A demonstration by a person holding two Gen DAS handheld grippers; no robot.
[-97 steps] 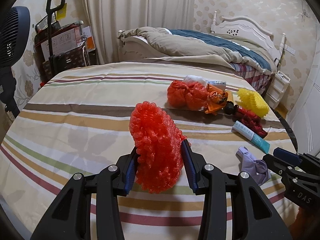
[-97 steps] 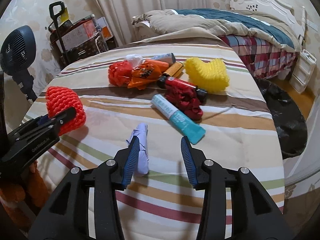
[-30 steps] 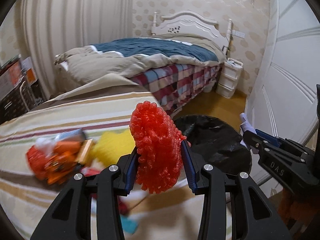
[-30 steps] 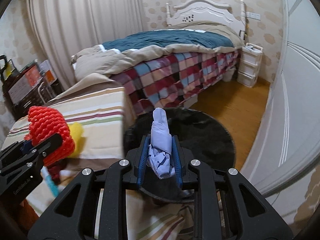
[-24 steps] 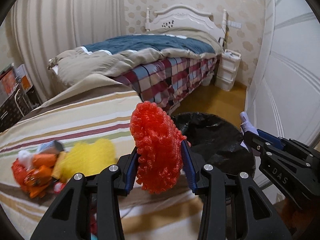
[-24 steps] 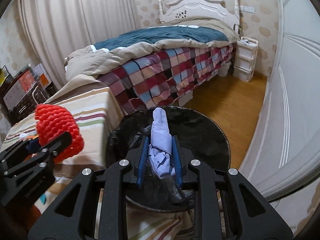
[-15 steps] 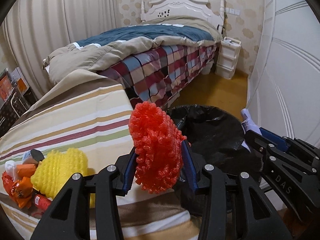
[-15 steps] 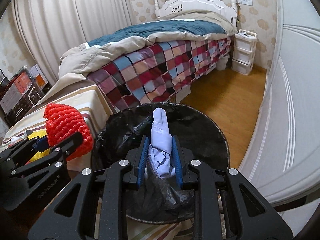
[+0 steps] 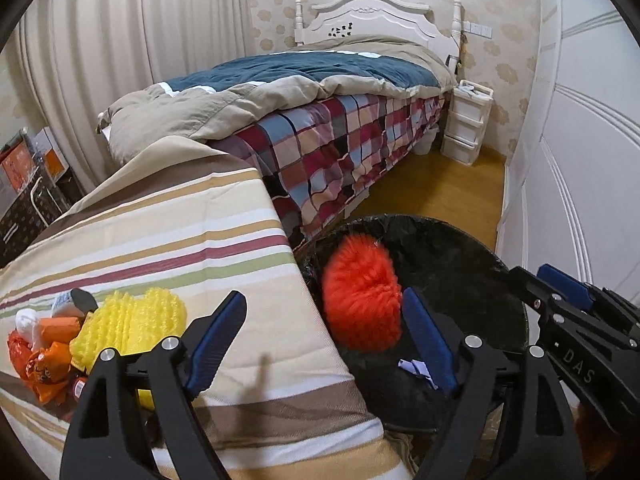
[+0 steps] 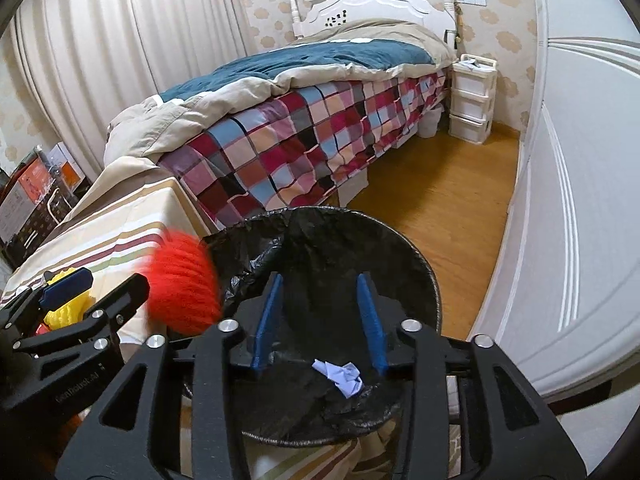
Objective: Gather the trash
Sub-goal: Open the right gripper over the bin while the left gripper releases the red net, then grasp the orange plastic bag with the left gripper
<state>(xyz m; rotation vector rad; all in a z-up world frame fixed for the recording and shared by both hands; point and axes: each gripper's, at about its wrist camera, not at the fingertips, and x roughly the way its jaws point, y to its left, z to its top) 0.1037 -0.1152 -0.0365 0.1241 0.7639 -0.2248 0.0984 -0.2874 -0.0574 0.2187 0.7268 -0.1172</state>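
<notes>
My left gripper (image 9: 324, 332) is open. The red foam net (image 9: 362, 294) is blurred and free of the fingers, in the air at the near left rim of the black-lined bin (image 9: 460, 256). It also shows in the right wrist view (image 10: 182, 282). My right gripper (image 10: 320, 316) is open above the bin (image 10: 400, 240). The crumpled lilac paper (image 10: 340, 372) lies at the bottom of the bin and also shows in the left wrist view (image 9: 416, 368).
The striped table (image 9: 200, 240) holds a yellow foam net (image 9: 132, 320), orange wrappers (image 9: 44, 356) and other trash at its left. A bed (image 10: 300, 120) stands behind, a white drawer unit (image 10: 472, 96) by the wall, a white door (image 10: 580, 200) on the right.
Both grippers have opened over the bin. The lilac paper has dropped to the bin's bottom. The red foam net has left the left gripper and is falling.
</notes>
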